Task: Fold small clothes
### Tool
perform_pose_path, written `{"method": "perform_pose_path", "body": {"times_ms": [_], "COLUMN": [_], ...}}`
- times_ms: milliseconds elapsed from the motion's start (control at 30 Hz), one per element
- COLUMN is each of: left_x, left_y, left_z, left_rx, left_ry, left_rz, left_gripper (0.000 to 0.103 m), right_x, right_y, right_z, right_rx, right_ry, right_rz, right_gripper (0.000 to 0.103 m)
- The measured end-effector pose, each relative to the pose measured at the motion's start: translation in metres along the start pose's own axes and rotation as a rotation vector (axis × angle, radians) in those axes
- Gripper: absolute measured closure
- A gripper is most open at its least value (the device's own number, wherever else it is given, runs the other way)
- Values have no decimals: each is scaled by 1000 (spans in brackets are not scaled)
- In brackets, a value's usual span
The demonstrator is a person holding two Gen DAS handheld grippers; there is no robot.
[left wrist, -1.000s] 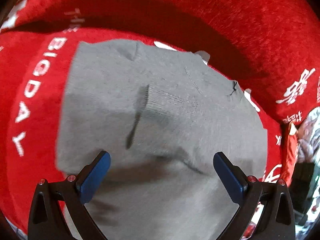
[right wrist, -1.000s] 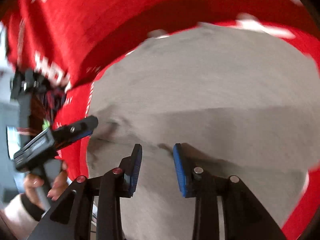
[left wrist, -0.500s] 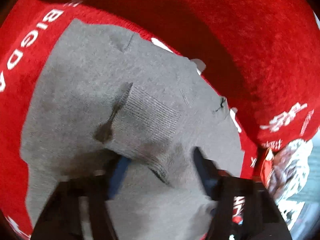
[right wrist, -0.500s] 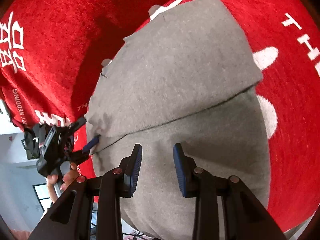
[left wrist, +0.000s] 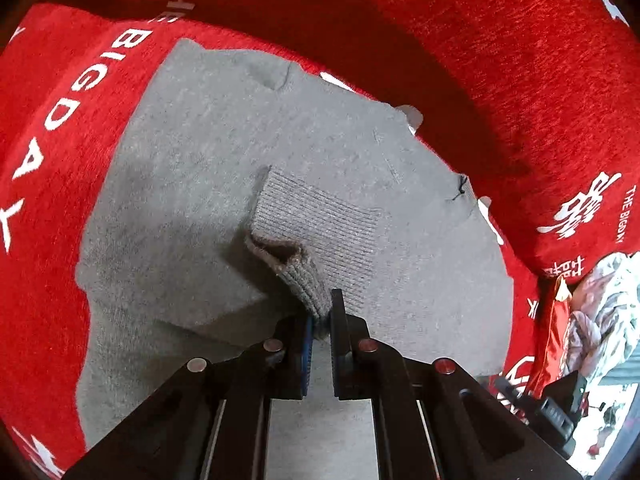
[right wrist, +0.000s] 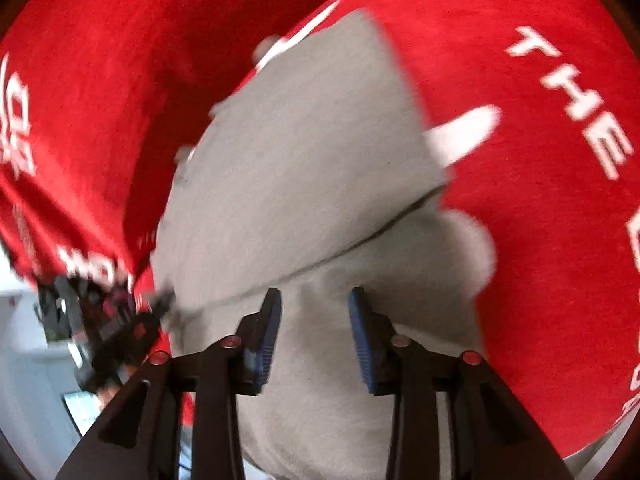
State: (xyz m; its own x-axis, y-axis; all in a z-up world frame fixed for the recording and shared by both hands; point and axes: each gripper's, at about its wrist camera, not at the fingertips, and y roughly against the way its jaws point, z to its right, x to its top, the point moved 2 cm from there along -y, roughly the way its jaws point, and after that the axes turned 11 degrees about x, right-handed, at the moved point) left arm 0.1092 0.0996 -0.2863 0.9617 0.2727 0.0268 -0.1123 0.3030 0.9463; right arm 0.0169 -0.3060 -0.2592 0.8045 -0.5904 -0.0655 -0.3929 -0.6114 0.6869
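One fold already lies across the grey sweater [left wrist: 224,184] on the red blanket [left wrist: 520,80], my left tongs [left wrist: 320,322] pinch its ribbed cuff [left wrist: 316,236], my right tongs [right wrist: 314,316] are spreading, empty, over it, leaving more folds, I judge.

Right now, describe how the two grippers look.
Both are alike. The left gripper and right gripper each have a matte black angular frame with triangular cut-outs, round silver pivot pins with reddish centres, and two flat black fingers faced with blue ribbed pads. No cables or markings show.
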Motion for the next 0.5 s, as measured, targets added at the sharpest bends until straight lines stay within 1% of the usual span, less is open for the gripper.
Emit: {"method": "perform_pose_path", "body": {"times_ms": [100,167,200,233,267,367,400,433,467,500], "left_x": [2,2,2,2,0,-4,-6,-9,-10,-12], "left_y": [0,1,3,4,5,4,3,2,3,7], "left_z": [5,7,7,7,8,9,7,5,2,-3], "left_rx": [18,24,25,25,25,39,51,67,67,74], "left_ry": [-24,-32,-38,-42,-49,-72,-77,-77,-71,-64], "left_rz": [5,5,8,10,11,8,4,0,3,4], "left_gripper": [94,94,94,94,94,94,94,94,94,89], "right_x": [13,22,26,31,35,48,49,50,50,49], "right_y": [8,10,9,11,14,22,21,17,13,8], "right_z": [17,28,29,25,20,-1,-4,-2,-1,3], "right_rx": [36,86,97,87,64,16,-13,-67,-99,-124], "right_ry": [-87,-168,-190,-180,-141,3,39,86,111,129], "right_rz": [68,102,108,120,129,127,112,82,65,45], "right_gripper": [53,53,57,81,96,97,97,97,97,97]}}
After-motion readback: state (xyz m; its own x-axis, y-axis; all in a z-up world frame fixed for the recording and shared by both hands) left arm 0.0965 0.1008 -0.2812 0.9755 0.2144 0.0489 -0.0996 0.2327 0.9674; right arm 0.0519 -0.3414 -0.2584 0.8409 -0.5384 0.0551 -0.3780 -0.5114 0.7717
